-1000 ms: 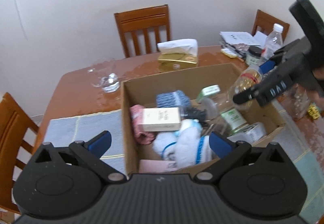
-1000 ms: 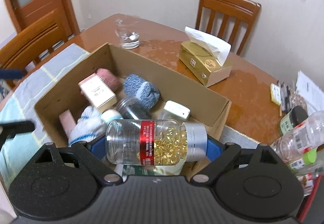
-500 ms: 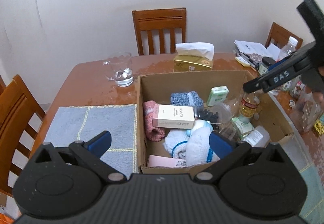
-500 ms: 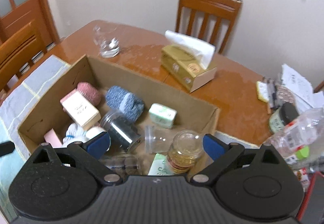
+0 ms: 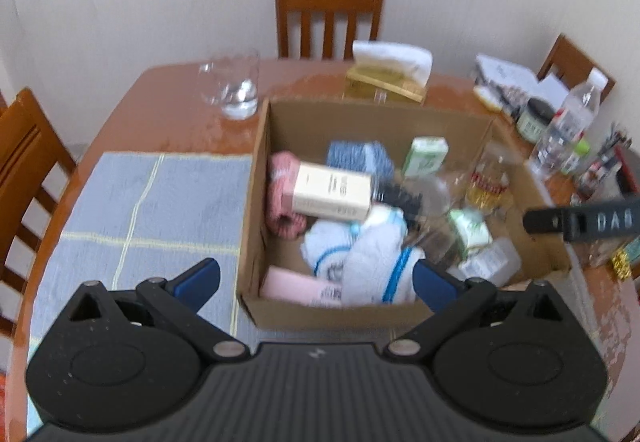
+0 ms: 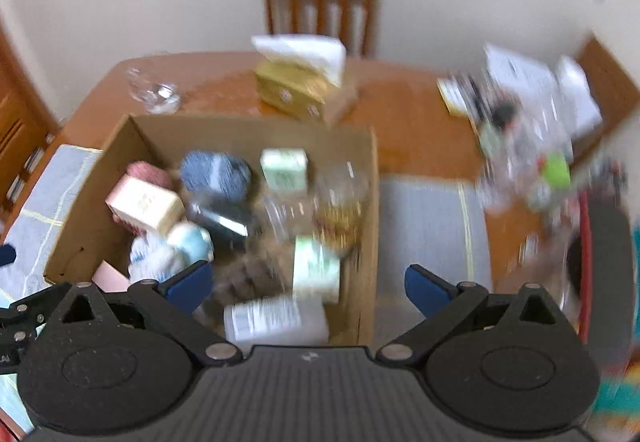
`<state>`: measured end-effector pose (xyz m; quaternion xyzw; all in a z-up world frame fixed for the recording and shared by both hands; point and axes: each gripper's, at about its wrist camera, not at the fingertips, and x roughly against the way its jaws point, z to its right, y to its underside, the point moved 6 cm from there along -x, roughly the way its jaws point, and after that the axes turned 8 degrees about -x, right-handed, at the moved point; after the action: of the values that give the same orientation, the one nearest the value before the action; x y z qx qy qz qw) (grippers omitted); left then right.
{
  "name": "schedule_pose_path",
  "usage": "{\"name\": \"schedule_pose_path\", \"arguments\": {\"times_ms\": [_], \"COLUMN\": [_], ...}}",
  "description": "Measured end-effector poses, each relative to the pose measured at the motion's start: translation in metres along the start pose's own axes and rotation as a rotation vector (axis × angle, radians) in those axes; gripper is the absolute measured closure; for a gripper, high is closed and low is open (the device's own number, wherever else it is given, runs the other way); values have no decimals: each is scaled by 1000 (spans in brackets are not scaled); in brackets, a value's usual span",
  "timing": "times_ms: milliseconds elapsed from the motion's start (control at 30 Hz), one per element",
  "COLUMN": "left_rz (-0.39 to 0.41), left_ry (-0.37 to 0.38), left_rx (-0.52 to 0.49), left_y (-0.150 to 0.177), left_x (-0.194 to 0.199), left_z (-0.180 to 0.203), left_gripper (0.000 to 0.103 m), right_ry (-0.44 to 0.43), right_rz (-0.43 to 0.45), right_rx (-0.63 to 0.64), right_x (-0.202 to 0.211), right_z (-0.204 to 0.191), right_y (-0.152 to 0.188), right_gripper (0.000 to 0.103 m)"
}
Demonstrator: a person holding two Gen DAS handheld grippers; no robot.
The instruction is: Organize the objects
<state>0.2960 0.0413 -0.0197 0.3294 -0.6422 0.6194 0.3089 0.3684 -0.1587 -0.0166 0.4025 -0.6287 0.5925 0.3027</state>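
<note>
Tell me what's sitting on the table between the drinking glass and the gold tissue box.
Nothing: between the glass and the tissue box there is only bare, shiny tabletop, seen in both wrist views.

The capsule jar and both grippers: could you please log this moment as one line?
right gripper: jaws opening, nothing between | left gripper: open, empty | capsule jar: in cardboard box, by right wall

One cardboard box point(image 5: 256, 210) on the worktop point(image 5: 168, 122). Inside: two green cartons point(image 5: 426, 158), one cream carton point(image 5: 330, 192), one capsule jar point(image 5: 488, 184). Outside: one drinking glass point(image 5: 234, 90), one tissue box point(image 5: 384, 82), three wooden chairs point(image 5: 328, 18), one water bottle point(image 5: 568, 126).
</note>
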Motion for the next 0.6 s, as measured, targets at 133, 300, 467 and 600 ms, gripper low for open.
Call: {"name": "schedule_pose_path", "arguments": {"times_ms": [133,300,467,600], "left_rz": [-57,-113,-101,-100], "left_ry": [1,2,-6,-21], "left_rx": [0,-12,-30,-49], "left_y": [7,7,1,-3], "left_x": [0,7,19,23], "left_z": [11,21,24,25], "left_gripper": [1,1,1,1], "right_ry": [36,40,28,13], "right_rz": [-61,-92,-61,-59], "right_rx": [-107,-115,-128,-122], "right_x": [-5,5,23,30], "right_z": [10,8,8,5], "right_y": [36,58,56,53], "right_gripper": [0,0,0,0]}}
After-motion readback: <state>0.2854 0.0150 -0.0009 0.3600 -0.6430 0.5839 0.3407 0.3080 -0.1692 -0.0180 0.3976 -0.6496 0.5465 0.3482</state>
